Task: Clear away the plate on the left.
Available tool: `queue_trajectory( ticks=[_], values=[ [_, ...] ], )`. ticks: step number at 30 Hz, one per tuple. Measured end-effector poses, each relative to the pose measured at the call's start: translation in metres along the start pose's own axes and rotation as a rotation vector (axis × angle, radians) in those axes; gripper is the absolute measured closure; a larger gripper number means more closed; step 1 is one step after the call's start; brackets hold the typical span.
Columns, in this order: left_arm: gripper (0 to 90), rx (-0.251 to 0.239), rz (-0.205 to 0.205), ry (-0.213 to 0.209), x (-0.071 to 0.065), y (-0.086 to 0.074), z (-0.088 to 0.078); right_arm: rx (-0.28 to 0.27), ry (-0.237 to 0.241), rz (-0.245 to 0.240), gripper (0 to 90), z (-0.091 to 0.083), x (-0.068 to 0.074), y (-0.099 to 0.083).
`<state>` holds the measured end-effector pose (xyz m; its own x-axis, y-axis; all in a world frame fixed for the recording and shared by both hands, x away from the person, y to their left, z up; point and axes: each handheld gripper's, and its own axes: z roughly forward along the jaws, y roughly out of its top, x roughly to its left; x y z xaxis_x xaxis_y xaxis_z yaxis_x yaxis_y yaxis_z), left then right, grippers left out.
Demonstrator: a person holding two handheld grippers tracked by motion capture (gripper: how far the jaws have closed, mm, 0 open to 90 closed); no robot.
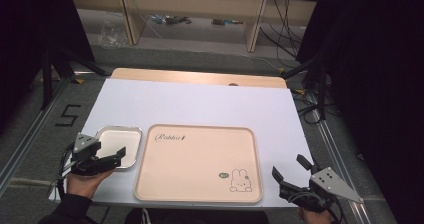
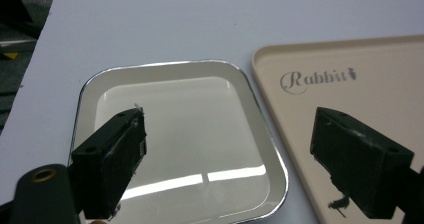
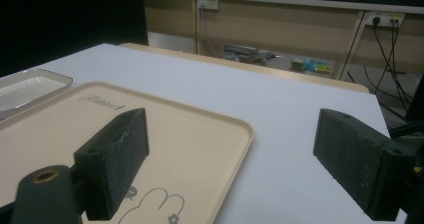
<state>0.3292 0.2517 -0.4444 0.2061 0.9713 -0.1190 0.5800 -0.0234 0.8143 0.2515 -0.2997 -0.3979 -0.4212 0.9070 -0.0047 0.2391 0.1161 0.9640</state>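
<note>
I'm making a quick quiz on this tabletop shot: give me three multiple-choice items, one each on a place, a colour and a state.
1. The metal tray lies where, seen from the high view?
A. left of the beige tray
B. on the beige tray
C. right of it

2. The beige tray bears a drawing of:
A. a cat
B. a rabbit
C. a bird

3. The left tongs are:
A. shut on the metal tray
B. open above it
C. shut, empty

Key: 1 A, the trays sit side by side; 2 B, rabbit near its corner; 3 B, jaws apart in the left gripper view.
</note>
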Motion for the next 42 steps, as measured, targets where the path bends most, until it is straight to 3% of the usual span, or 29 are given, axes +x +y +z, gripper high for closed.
queue_trajectory(
  ticks=[5, 7, 10, 16, 19, 21, 25, 27, 29, 35, 37, 42],
  values=[
    [14.2, 0.031, -0.014, 0.027, 0.010, 0.000, 0.004, 0.004, 0.006, -0.006, 15.2, 0.002, 0.000, 0.001],
    [14.4, 0.037, -0.033, 0.062, 0.020, 0.001, 0.005, 0.016, 0.015, -0.006, 15.2, 0.003, 0.001, 0.001],
    [14.5, 0.049, -0.057, 0.072, 0.029, 0.002, 0.008, 0.004, 0.019, 0.004, 15.2, 0.004, 0.000, 0.001],
    [17.3, 0.159, -0.106, 0.075, 0.055, 0.001, 0.021, 0.009, 0.023, -0.005, 15.2, 0.005, 0.002, 0.002],
    [23.5, 0.188, -0.127, 0.093, 0.061, 0.002, 0.024, 0.019, 0.011, -0.012, 15.1, 0.004, 0.002, 0.002],
    [30.6, 0.186, -0.132, 0.103, 0.067, 0.003, 0.025, -0.009, 0.015, -0.009, 15.2, 0.004, 0.003, 0.002],
    [38.5, 0.217, -0.201, 0.130, 0.079, 0.001, 0.033, -0.007, 0.015, -0.018, 15.2, 0.003, 0.003, 0.002],
    [43.5, 0.226, -0.225, 0.120, 0.084, 0.000, 0.035, 0.007, 0.013, -0.013, 15.2, 0.002, 0.005, 0.002],
    [47.4, 0.211, -0.263, 0.123, 0.087, 0.001, 0.036, -0.007, 0.018, -0.018, 15.2, 0.003, 0.005, 0.002],
    [64.0, 0.225, -0.252, 0.090, 0.098, 0.000, 0.042, 0.009, 0.028, -0.017, 15.1, 0.003, 0.006, 0.003],
    [72.8, 0.202, -0.258, 0.083, 0.101, 0.001, 0.043, -0.007, 0.029, -0.014, 15.2, 0.005, 0.006, 0.002],
    [80.4, 0.267, -0.247, 0.061, 0.104, -0.001, 0.050, -0.014, 0.030, -0.013, 15.2, 0.006, 0.006, 0.002]
  ],
)
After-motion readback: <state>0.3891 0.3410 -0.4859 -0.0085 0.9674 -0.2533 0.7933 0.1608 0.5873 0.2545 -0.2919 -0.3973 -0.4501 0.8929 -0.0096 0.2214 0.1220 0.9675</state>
